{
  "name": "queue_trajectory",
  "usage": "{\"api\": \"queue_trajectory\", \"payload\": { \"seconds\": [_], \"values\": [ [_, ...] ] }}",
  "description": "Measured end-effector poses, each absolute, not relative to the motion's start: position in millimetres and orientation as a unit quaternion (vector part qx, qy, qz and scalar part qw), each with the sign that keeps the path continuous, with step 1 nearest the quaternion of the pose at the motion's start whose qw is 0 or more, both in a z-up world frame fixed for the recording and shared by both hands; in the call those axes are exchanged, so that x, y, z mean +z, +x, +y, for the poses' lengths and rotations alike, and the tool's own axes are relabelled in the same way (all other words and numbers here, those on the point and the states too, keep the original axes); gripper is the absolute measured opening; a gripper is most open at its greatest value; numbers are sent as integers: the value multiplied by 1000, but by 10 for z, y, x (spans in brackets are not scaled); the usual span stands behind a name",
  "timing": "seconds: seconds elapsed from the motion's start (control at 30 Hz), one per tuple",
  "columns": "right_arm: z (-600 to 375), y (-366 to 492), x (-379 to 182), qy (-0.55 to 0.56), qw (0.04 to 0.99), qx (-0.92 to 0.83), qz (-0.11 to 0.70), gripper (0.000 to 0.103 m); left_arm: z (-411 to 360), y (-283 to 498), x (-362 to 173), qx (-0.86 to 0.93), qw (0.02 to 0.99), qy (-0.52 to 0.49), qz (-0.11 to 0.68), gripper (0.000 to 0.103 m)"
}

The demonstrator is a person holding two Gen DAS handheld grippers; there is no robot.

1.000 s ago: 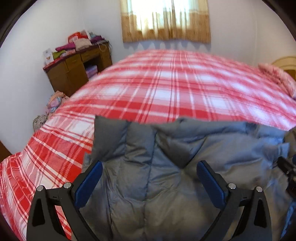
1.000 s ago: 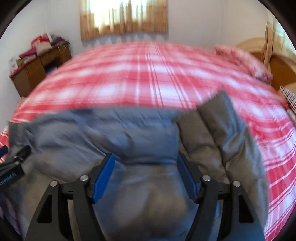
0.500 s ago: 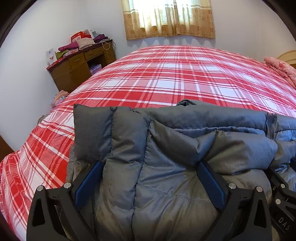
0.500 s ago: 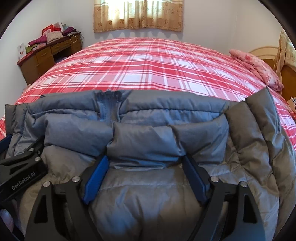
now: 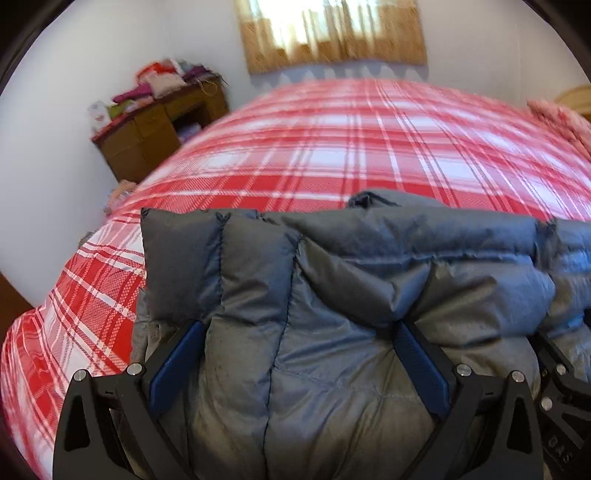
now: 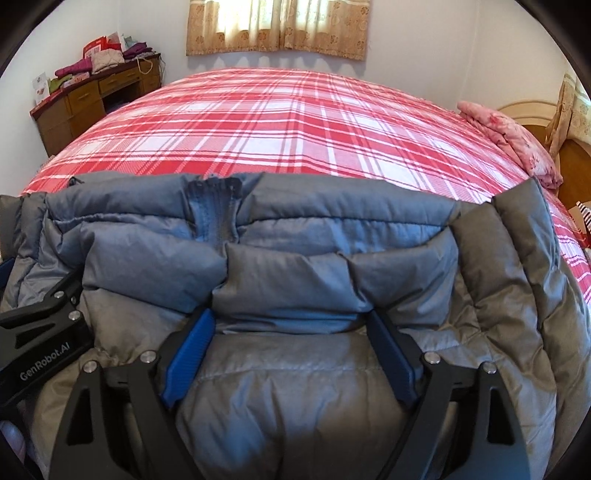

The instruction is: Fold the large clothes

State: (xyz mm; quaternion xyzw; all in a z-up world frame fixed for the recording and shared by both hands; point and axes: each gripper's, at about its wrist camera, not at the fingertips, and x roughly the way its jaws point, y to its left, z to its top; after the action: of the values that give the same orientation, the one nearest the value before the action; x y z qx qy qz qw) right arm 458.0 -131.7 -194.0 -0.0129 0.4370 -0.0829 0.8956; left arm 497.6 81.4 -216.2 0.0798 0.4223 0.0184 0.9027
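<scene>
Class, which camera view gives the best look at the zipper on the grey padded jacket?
The right wrist view: the zipper runs sharp and central on the jacket. The left wrist view is blurred and shows only a puckered seam at the jacket's right edge, possibly that zipper.

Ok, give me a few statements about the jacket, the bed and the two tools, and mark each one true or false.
1. The grey puffer jacket lies on a red plaid bedspread. True.
2. The right tool is clamped shut on nothing. False: its jaws stand wide, with a folded jacket layer between them.
3. The left tool also has jacket fabric between its fingers. True.
4. A wooden desk piled with clothes stands against the wall. True.
5. The curtains are dark blue. False: they are tan.
</scene>
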Motion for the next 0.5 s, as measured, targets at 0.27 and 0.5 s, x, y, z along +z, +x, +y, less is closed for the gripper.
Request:
{"api": "queue_trajectory", "payload": {
  "seconds": [0.27, 0.5],
  "values": [
    [-1140, 3950, -1875, -66, 911, -90, 397, 90, 975, 4367, -2074, -8, 920, 67, 386, 102],
    [-1160, 3989, -1984, -59, 912, -95, 395, 94, 1024, 4379, -2224, 2, 927, 48, 371, 102]
  ]
}}
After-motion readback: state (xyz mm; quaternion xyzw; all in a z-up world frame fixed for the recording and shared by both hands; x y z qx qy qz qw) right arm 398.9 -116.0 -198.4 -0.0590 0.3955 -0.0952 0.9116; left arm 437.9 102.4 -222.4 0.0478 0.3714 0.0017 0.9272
